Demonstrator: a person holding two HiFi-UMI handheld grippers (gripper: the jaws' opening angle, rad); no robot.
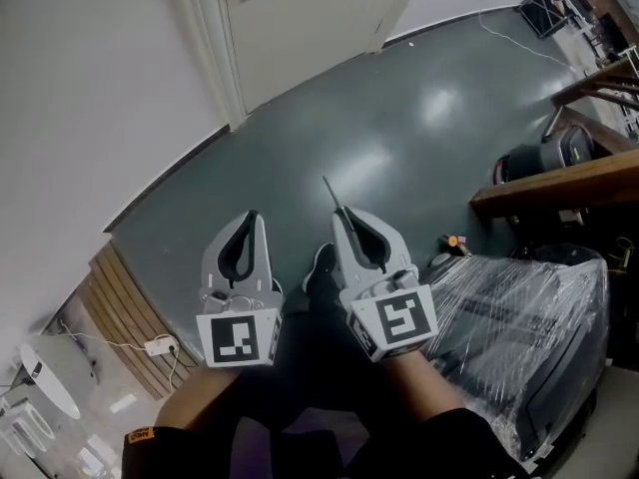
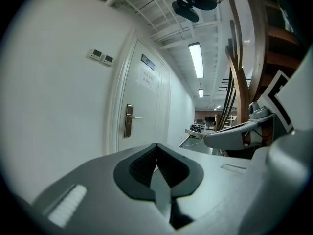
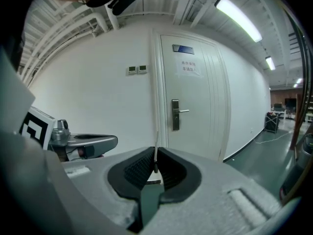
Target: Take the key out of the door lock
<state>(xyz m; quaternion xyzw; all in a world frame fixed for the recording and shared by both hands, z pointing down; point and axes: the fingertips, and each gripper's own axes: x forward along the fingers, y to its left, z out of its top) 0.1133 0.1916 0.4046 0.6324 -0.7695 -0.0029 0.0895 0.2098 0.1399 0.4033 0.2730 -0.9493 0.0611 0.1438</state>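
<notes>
The right hand-held gripper [image 1: 340, 214] is pinching a thin metal strip [image 3: 156, 141], probably the key, which is pointing forward along its jaws. The door lock [image 3: 175, 115] is lying well ahead, slightly right. The left hand-held gripper [image 2: 156, 147] is riding alongside, closed and empty.

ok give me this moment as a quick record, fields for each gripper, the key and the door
left gripper: jaws together, nothing between them
right gripper: jaws shut on a thin metal strip, most likely the key
key: upright in the jaws, sticking out past their tips
door: closed, ahead of both grippers, well apart from them
door handle: level lever on a tall plate; no key seen there, though too small to be sure
floor: grey, glossy
</notes>
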